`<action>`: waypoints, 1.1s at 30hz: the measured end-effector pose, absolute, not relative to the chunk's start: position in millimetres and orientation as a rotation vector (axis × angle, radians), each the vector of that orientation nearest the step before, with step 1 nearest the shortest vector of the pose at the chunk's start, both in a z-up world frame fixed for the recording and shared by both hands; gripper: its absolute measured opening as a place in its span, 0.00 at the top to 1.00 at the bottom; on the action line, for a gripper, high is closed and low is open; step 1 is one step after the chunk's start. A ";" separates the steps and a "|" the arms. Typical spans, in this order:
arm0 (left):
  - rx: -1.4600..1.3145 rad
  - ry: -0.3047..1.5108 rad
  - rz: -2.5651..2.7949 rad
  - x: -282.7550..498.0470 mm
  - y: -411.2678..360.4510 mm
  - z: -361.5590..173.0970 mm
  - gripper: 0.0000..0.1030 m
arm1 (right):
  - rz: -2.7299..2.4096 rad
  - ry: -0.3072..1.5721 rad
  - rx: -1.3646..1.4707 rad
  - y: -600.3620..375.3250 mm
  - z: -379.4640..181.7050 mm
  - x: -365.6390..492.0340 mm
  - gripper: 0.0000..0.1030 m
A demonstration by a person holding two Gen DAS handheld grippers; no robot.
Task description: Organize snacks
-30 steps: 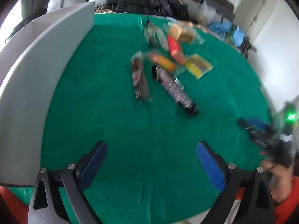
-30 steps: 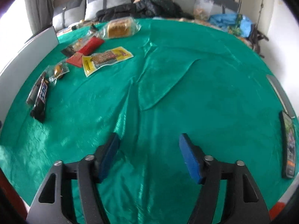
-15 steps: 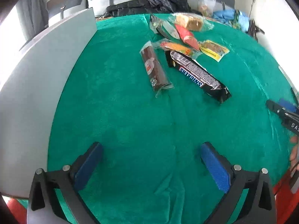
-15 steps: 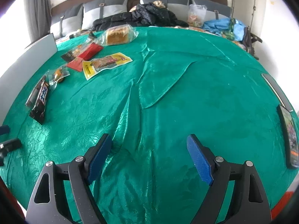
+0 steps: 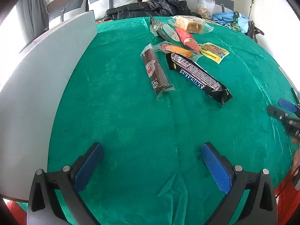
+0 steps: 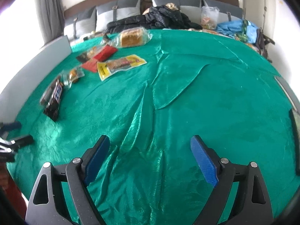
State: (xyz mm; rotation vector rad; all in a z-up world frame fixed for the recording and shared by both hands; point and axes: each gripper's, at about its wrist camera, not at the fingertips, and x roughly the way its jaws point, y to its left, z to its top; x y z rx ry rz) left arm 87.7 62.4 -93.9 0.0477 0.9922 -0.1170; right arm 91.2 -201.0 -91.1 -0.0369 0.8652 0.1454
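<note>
Seven wrapped snacks clustered far-left on the crinkled green cloth surface (image 6: pixel 187 97): black Snickers bar (image 5: pixel 198 76), brown roll cake in clear film (image 5: pixel 155 71), bagged bread (image 5: pixel 189 25), flat yellow packet (image 5: pixel 213 52). Wide bare cloth to the right. Left hand-held gripper (image 5: pixel 151 159) released, empty; right hand-held gripper (image 6: pixel 150 153) just been opening, empty.

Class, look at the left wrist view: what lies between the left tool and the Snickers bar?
Nothing but bare green cloth. In the left wrist view the left tool hangs open, and the Snickers bar lies beyond it, with no snack between them.
</note>
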 end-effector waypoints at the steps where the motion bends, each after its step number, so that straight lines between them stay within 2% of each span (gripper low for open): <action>1: 0.048 0.993 -0.117 88.6 63.0 -94.0 0.00 | 0.140 0.869 -0.080 -196.3 -91.8 90.9 0.13; 5: 0.047 0.988 -0.116 89.8 66.0 -94.1 0.00 | 0.116 0.909 -0.069 -193.7 -89.5 94.3 0.13; 9: 0.049 0.977 -0.118 89.4 66.2 -94.6 0.00 | 0.152 1.035 -0.059 -181.2 -83.2 114.9 0.15; 15: 0.051 0.962 -0.121 88.6 66.4 -95.1 0.00 | 0.500 1.066 -0.024 -95.4 -49.4 157.0 0.16; 19: 0.051 0.958 -0.122 88.1 66.9 -95.0 0.00 | 0.532 1.122 -0.143 -39.2 -59.7 190.9 0.17; 20: 0.052 0.957 -0.122 87.8 67.1 -95.0 0.00 | 0.533 1.132 -0.168 -30.7 -63.8 195.1 0.23; 21: 0.050 0.957 -0.122 87.5 67.6 -94.9 0.00 | 0.533 1.141 -0.189 -24.3 -67.6 198.3 0.42; 23: 0.050 0.957 -0.122 87.3 68.1 -94.9 0.00 | 0.533 1.185 -0.228 -12.9 -78.2 204.3 0.67; 25: 0.050 0.956 -0.122 87.6 68.0 -95.0 0.00 | 0.522 1.166 -0.250 -11.7 -76.7 204.1 0.73; 26: 0.050 0.957 -0.121 87.9 67.8 -95.0 0.00 | 0.522 1.167 -0.243 -13.0 -76.5 202.6 0.81; 33: 0.049 0.956 -0.120 87.2 68.0 -94.8 0.00 | 0.462 1.127 -0.174 -74.3 -70.2 161.1 0.81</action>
